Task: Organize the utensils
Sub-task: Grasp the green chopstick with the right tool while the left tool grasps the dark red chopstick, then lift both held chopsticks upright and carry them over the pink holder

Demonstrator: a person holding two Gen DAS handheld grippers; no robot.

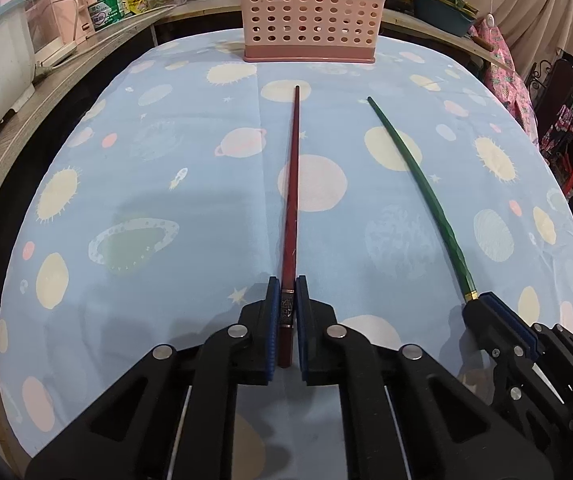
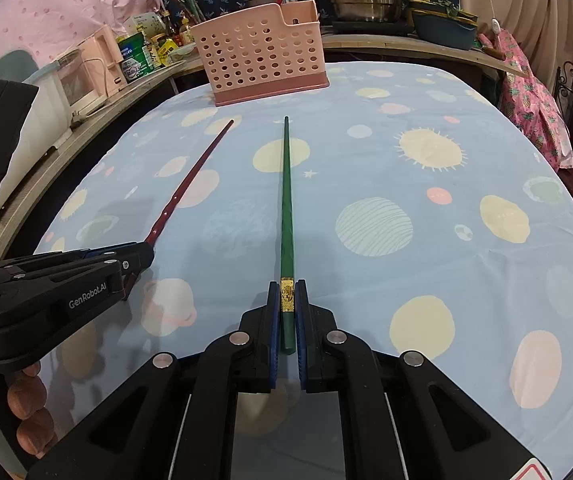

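Left fingers [image 1: 287,292] clamped on red chopstick [image 1: 292,184], right fingers [image 2: 286,294] on green chopstick [image 2: 286,200]

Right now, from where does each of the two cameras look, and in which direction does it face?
Left wrist view: sits on the left gripper, looks forward and down along the dark red chopstick it clamps, toward the pink perforated plastic utensil holder; the right gripper shows at right.
Right wrist view: sits on the right gripper, looks along the clamped green chopstick; the left gripper and fingers show at left.
Shared: both chopsticks, the holder, the blue planet-print tablecloth.
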